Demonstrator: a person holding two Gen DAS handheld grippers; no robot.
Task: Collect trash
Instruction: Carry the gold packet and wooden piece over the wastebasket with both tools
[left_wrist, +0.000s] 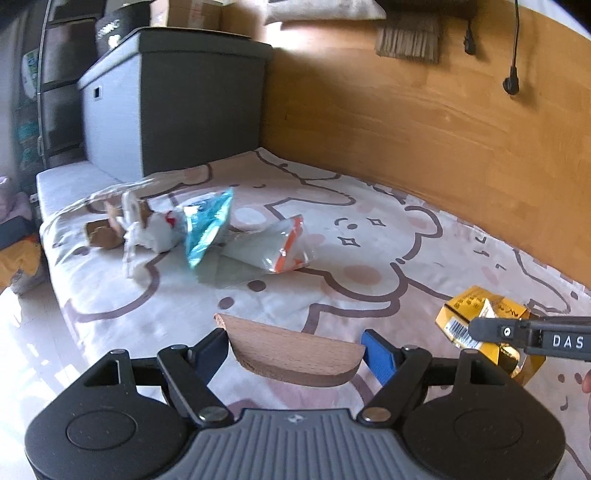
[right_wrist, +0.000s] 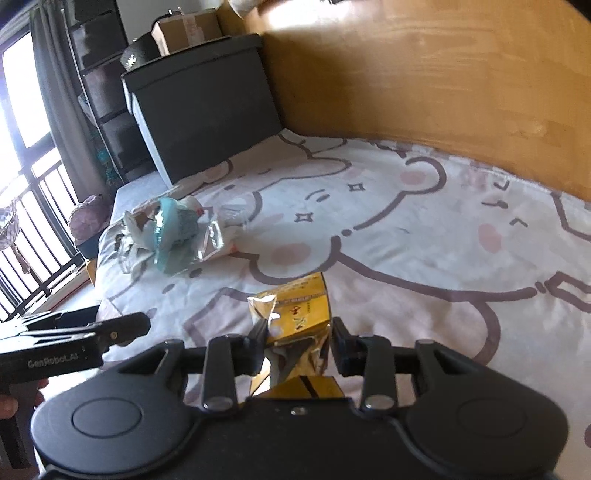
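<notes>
Gold packet (right_wrist: 295, 325) half hidden by right gripper (right_wrist: 299, 347).

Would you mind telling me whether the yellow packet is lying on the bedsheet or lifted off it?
Lifted: the yellow packet sits crumpled between the right tongs, above the bedsheet.

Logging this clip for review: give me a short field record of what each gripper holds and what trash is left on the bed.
left gripper: shut on wooden piece
right gripper: shut on yellow pack
bed: cartoon-bear sheet
trash left: blue bag, clear bag, white wrapper, cardboard scraps, piled near the bed's far end
bin: none in view
</notes>
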